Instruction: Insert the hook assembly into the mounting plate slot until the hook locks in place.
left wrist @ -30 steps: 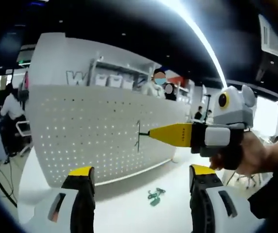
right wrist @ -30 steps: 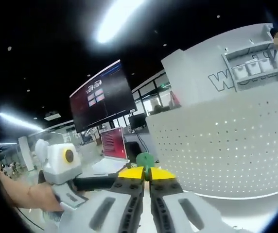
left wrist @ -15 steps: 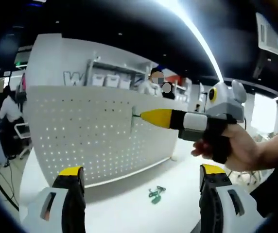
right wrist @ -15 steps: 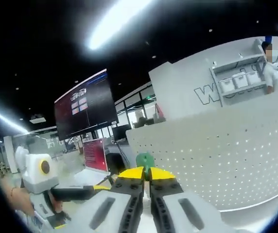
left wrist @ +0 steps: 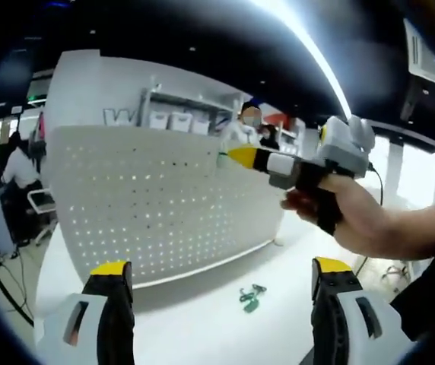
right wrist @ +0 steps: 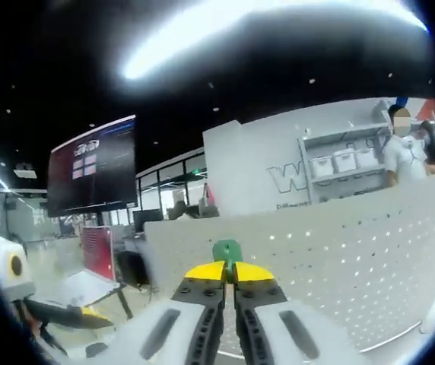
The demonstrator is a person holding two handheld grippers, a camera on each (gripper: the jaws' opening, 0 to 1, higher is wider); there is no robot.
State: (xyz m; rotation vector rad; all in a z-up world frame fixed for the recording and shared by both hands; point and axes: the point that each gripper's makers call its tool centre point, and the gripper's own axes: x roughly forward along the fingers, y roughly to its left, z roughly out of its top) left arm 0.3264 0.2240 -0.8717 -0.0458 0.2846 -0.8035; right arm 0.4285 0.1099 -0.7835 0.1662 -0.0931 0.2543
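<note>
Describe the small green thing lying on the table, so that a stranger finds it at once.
Start at the white pegboard that stands on the white table. In front of its lower edge lies a small green hook, the only coloured thing on the bare tabletop.

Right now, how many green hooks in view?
2. One green hook is clamped between the right gripper tips near the pegboard's top edge. Another green hook piece lies on the white table; more may be hidden.

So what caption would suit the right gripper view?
Right gripper shut on a green hook, raised before the white pegboard.
</note>
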